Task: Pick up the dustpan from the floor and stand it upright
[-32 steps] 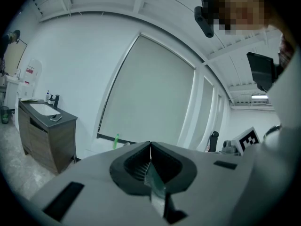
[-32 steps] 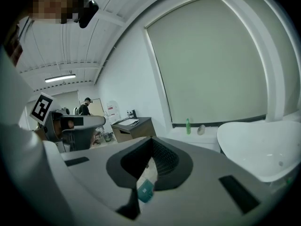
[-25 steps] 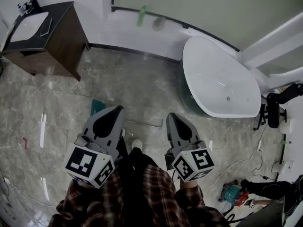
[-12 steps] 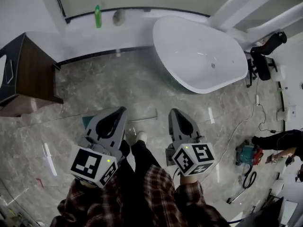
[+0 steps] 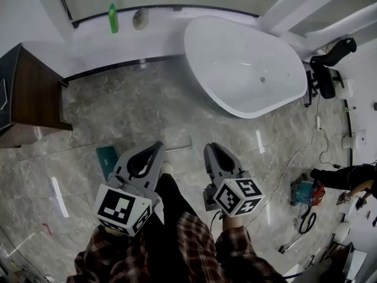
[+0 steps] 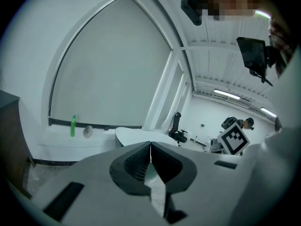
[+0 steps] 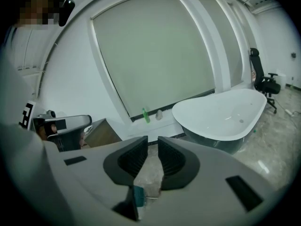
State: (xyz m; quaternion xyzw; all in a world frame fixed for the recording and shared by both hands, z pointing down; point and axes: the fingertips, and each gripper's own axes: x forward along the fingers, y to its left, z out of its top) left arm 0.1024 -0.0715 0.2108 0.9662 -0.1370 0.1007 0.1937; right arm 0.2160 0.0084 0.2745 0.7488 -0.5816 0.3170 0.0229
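We judge that the step in hand is the reach down to the teal plastic dustpan (image 5: 106,159); nothing is grasped yet. The left gripper (image 5: 156,148) has its jaws pressed together with nothing between them. The jaws of the right gripper (image 5: 212,148) are opening, at this moment only to a narrow gap, and only floor shows through it.

To do this step well, we should open the right gripper wider before it goes lower. We should bring it across the long thin handle (image 5: 181,144), not along it, and close at a place where the pan will not swing much during the lift. The left gripper can then steady the pan while its base is set on the floor.

The dustpan lies flat on the grey marble floor (image 5: 118,108), just beside the left gripper in the head view and well apart from the white oval bathtub (image 5: 247,63). It looks shallow and light. The handle is a pale rod lying between the two gripper tips. We take it as the dustpan's own, though the left gripper covers the place where they would join.
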